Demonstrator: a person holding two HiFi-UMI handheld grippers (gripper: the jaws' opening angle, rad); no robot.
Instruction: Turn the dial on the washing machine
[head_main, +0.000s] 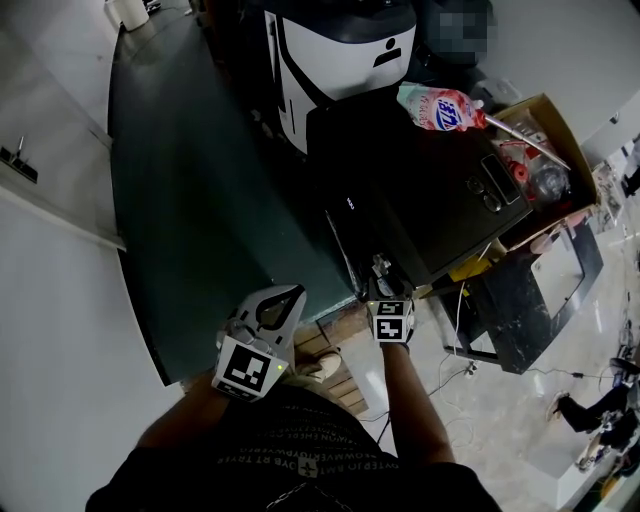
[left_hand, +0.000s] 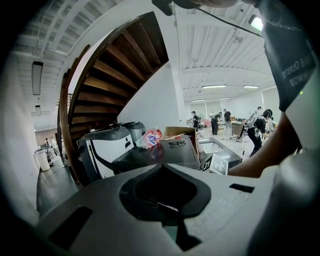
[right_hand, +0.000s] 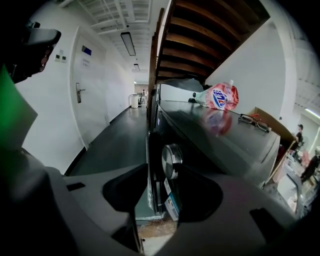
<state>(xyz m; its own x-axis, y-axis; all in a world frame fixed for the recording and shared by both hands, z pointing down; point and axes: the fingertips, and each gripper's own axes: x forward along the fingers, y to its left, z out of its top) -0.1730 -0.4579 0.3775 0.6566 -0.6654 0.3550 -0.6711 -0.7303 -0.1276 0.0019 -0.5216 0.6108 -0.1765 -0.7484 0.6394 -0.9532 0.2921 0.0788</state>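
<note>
A dark washing machine (head_main: 420, 200) stands beside a wooden staircase (left_hand: 115, 75), with a pink pouch (head_main: 440, 108) and a pair of glasses (right_hand: 255, 122) lying on its lid. The person's right tongs (right_hand: 166, 200), released and holding nothing, point down at the machine's front panel. The silver dial (right_hand: 171, 160) sits high on that panel, its axis level and its face turned outward, just ahead of the tongs' open gap and untouched. The left tongs (head_main: 292, 296) hang clenched and empty, clear of the machine.
</note>
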